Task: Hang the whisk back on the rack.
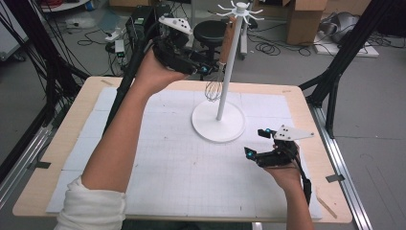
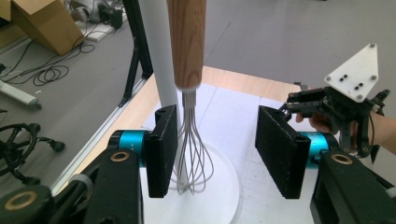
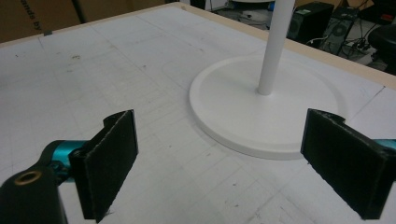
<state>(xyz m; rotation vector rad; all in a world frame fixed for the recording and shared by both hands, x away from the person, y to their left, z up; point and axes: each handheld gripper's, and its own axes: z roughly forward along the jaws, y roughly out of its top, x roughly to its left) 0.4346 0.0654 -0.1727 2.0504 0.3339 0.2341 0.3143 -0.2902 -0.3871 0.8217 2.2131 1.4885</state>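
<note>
Right now I have the left tongs (image 1: pixel 207 67) raised above the far side of the surface (image 1: pixel 72 120), up against the white stand (image 1: pixel 225 86). From the left gripper view, their two black pads (image 2: pixel 162 149) are spread with a clear gap, and the whisk (image 2: pixel 189 116) hangs between them without being pinched: its wire loops sit just beside the pad on the left of that view, close enough that I cannot tell whether they brush it, while the other pad stands well apart from them. The whisk has a wooden handle and hangs upright, handle up and wires down, from the ring of hooks (image 1: pixel 239 9) at the top of the stand. Its wires end above the stand's round white base (image 1: pixel 218 127), and the stand's pole runs just behind the handle.

My right tongs (image 1: pixel 256 143) are low over the near right part of the gridded white mat (image 1: pixel 167 167), near the base of the stand but apart from it. In the right gripper view, their pads (image 3: pixel 109 158) are spread wide with nothing between them; beyond them I see the base and the foot of the pole.
</note>
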